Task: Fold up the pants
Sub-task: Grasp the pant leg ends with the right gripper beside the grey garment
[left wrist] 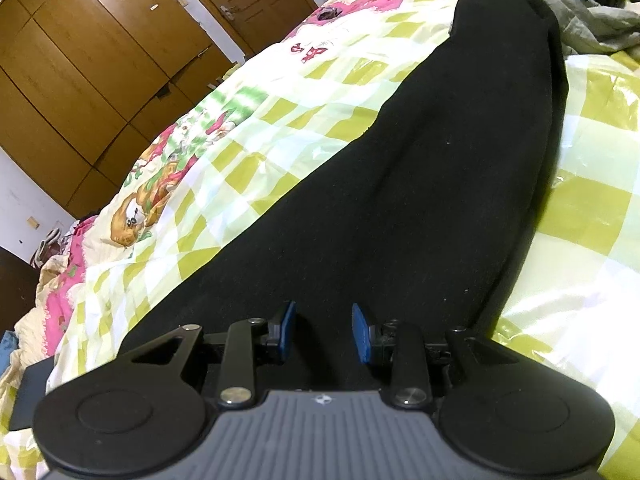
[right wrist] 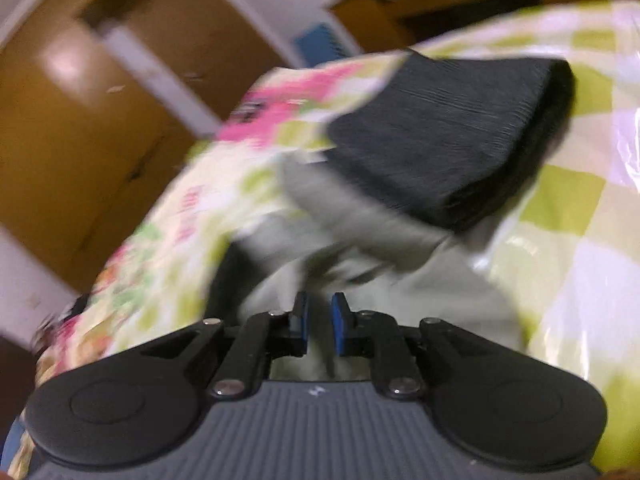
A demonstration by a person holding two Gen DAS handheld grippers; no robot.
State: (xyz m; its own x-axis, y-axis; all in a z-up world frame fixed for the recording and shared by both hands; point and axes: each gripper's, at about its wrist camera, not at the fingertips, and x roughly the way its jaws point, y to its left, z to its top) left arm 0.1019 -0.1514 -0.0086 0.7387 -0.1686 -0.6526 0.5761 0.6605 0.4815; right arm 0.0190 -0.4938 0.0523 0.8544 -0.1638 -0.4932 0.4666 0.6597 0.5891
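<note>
Wooden wardrobe doors (left wrist: 80, 60) stand behind the bed, and a quilt (left wrist: 248, 128) checked in yellow-green with pink cartoon prints covers it. My left gripper (left wrist: 323, 330) sits low over the near end of the black pants (left wrist: 420, 200), its blue pads (left wrist: 288, 328) parted with dark cloth showing in the gap; nothing is pinched between them. From there the pants run straight away from me, long axis along the line of my fingers, narrowing toward a far end that lies beside a heap of grey-green clothes (left wrist: 580, 12).

My right gripper (right wrist: 320, 326) is blurred. Its pads (right wrist: 340, 328) stand a little apart and, as far as I can tell, hold nothing, though pale grey fabric (right wrist: 360, 232) lies right under and ahead of them. Beyond that fabric sits a thick dark end of the pants (right wrist: 440, 136), seemingly doubled over, lying on the quilt (right wrist: 560, 200).

My judgement is that the left is the nearer hand for the next fold: it is already on the pants, and carrying this near end forward along their length would halve them, while the right must first clear the grey fabric.
</note>
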